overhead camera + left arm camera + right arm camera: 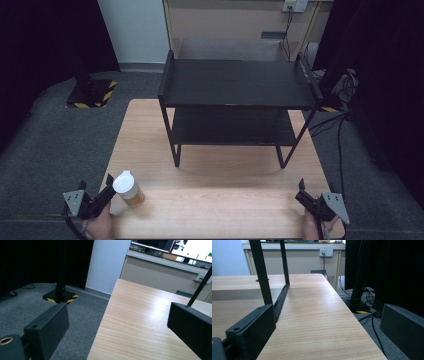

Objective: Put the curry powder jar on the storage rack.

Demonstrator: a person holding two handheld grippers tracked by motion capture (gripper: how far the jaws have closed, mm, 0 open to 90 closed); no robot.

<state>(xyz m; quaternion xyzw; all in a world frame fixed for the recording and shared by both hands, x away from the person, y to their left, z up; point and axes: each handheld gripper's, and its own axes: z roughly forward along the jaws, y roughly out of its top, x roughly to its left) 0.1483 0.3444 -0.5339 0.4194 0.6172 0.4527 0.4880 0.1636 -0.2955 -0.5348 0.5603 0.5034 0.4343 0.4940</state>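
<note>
across the middle of the wooden table (215,200) stands the biggest thing, a black two-tier shelf rack (235,85), both of its boards bare as far as the high view shows. near the table's front left corner stands a small tan cup with a white lid (127,189), upright and well apart from the rack. just beside it, on its left, is the left gripper (107,184), its jaws spread wide with nothing between them; in the left gripper view they frame bare tabletop and grey floor, so the cup sits off to one side of their line. at the front right corner the right gripper (301,190) hovers at the table edge, jaws likewise wide apart and holding nothing, looking along the rack's leg. judging from this, the work has barely begun: the cup is not yet gripped, and lifting it and setting it somewhere, likely on the rack, all remains.
</note>
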